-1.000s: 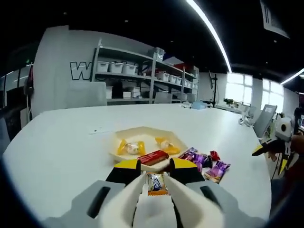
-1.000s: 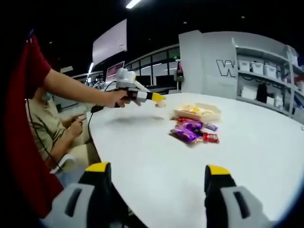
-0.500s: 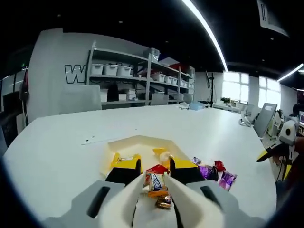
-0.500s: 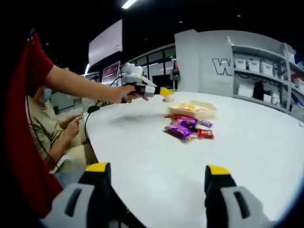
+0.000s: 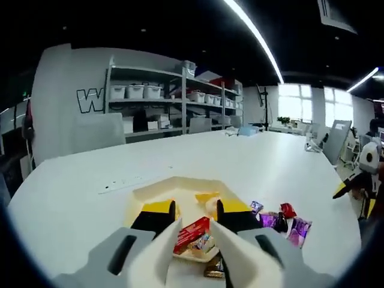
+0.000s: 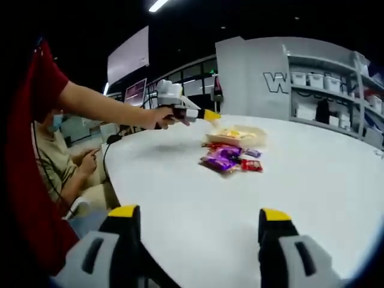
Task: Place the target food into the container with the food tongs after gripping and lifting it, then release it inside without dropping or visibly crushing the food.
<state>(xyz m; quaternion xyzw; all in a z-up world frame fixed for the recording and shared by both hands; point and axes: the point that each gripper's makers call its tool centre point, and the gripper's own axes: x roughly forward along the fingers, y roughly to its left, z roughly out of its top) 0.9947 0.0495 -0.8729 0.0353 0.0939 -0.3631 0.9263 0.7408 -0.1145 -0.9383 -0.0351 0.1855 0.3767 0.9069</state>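
In the left gripper view, the left gripper [image 5: 195,231] is hanging low over the cream tray [image 5: 157,187] on the white table [image 5: 78,186], its yellow-tipped jaws standing slightly apart with white tong-like blades running forward between them. A red wrapped bar [image 5: 191,234] is lying in the gap, with a small blue-and-white sweet [image 5: 205,242] just beside it, and both seem to be resting on the tray floor; I cannot tell whether the blades are pinching either one or standing free of them. Yellow-wrapped sweets [image 5: 206,197] are sitting farther back in the tray, and a loose pile of purple and red candies [image 5: 282,219] is lying on the table just beside the tray's right side. My judgement is that the placing step is at its end: the food is inside the container, and the next move calls for easing the blades apart gently and lifting straight up so nothing is dragged out or crushed. In the right gripper view, the right gripper [image 6: 198,231] is hovering above the near table edge, jaws spread wide with nothing between them, well apart from the food. This view is giving what the other cannot: a person's arm [image 6: 99,108] reaching across from the left, holding the left gripper [image 6: 211,116] with its tip poised above the tray [image 6: 255,133], the candy pile [image 6: 225,159] lying in front of it, and a seated person [image 6: 57,162] at the left.
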